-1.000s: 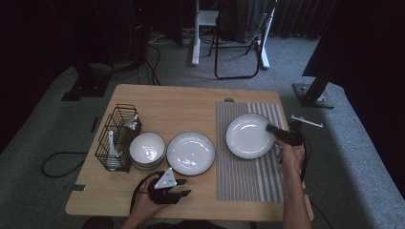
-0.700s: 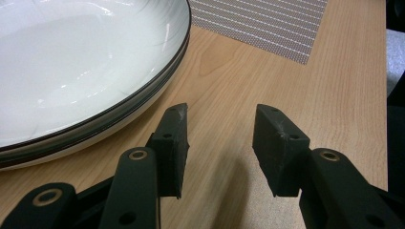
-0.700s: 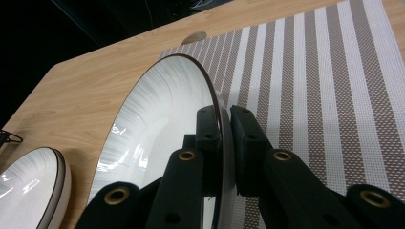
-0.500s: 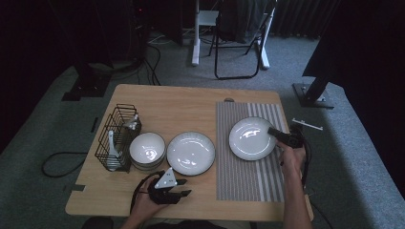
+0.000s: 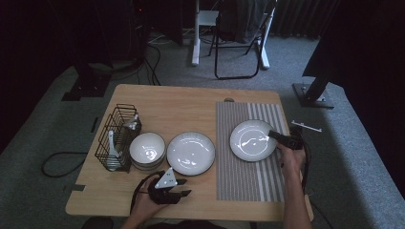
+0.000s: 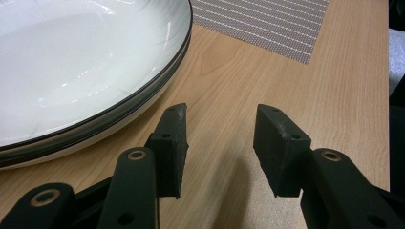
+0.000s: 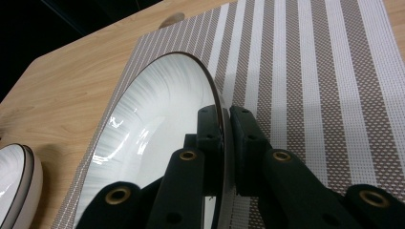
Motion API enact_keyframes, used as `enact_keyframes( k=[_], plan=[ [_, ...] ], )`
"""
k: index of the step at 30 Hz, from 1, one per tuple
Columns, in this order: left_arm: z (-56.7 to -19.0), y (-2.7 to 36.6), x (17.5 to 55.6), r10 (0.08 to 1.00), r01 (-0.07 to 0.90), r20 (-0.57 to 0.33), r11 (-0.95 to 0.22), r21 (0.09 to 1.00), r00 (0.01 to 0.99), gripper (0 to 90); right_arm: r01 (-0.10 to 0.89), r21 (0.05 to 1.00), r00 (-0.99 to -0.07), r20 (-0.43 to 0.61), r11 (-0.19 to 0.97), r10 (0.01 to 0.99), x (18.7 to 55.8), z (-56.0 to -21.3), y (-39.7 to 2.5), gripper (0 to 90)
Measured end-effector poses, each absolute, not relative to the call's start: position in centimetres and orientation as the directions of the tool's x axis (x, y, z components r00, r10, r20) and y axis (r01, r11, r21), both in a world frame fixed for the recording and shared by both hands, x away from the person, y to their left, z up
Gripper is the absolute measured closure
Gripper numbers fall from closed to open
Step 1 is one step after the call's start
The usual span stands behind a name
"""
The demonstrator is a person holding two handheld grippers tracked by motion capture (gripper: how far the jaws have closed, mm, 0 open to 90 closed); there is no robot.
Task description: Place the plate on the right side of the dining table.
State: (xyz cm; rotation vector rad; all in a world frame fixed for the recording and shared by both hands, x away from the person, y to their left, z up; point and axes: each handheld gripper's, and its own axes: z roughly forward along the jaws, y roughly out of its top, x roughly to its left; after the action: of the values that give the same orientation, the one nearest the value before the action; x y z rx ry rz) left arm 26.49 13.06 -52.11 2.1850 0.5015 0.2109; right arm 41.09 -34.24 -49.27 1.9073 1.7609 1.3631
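The right gripper [image 7: 225, 143] pinches the plate [image 5: 252, 140] rim at 3 o'clock, probably to place it on the striped mat [image 5: 248, 176]; the left gripper [image 6: 220, 143] rests wide, empty.

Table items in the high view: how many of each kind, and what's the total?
Plates: 2, one on the bare wood, one on the placemat held by the right gripper
Bowl stacks: 1
Wire racks: 1
Striped placemats: 1
Total: 5
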Motion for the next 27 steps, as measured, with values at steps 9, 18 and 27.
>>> enact_keyframes(
  k=[9, 18, 27],
  plan=[
    [-52.1, 13.0, 26.5, 0.427, 0.280, -0.022, -0.551, 0.786, 0.904, 55.8, 0.704, 0.685, -0.138, 0.393, -0.189, 0.909, 41.2, -49.7, -34.3, 79.5],
    [-52.1, 13.0, 26.5, 0.427, 0.279, -0.020, -0.555, 0.784, 0.904, 55.7, 0.726, 0.679, -0.122, 0.280, -0.106, 0.952, 41.3, -50.1, -33.6, 73.9],
    [-52.1, 13.0, 26.5, 0.427, 0.276, -0.014, -0.559, 0.782, 0.904, 55.6, 0.731, 0.677, -0.117, 0.249, -0.087, 0.962, 41.2, -50.7, -33.5, 70.7]
  ],
)
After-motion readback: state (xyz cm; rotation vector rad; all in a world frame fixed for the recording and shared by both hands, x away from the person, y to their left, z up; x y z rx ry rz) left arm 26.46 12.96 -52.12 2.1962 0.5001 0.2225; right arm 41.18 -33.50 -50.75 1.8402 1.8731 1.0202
